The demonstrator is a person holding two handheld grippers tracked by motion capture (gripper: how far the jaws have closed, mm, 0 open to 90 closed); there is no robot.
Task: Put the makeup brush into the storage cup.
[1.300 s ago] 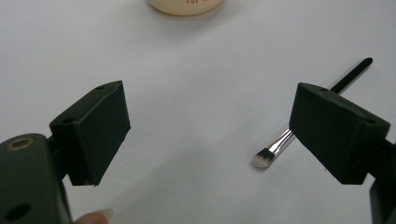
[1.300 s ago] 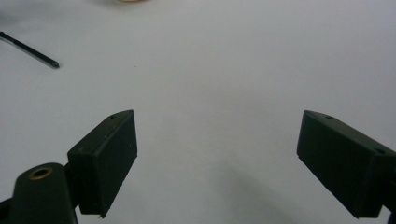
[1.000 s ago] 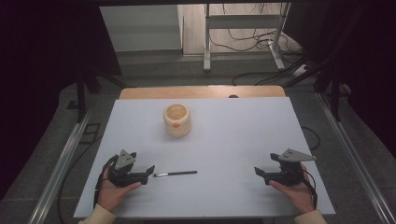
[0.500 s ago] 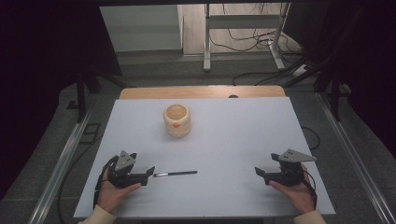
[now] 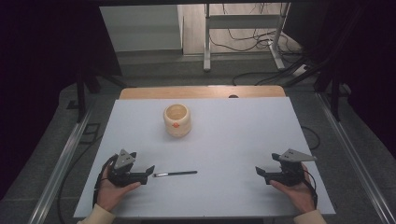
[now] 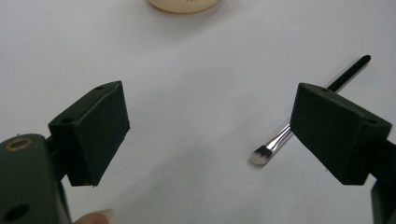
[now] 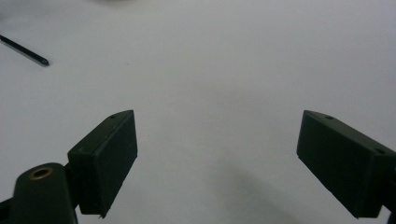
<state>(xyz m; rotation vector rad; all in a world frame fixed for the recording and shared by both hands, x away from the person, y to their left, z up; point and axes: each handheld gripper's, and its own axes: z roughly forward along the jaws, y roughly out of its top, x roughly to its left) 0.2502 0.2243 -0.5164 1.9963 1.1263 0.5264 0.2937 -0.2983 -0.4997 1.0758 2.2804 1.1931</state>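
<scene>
Now left gripper (image 5: 150, 171) open beside brush (image 5: 175, 174).

A slim makeup brush (image 6: 299, 125) lies on a smooth, matt white tabletop (image 5: 233, 140), its ferrule shiny metal and its handle glossy black. The jaw pads of the left gripper (image 6: 210, 135) look like matt black rubber. A glossy cream ceramic pot (image 5: 177, 120) stands before a bare wooden edge strip (image 5: 201, 92).

lab, white table (image 5: 243, 140), metal frame rails (image 5: 60, 168), floor cables (image 5: 261, 74)
</scene>
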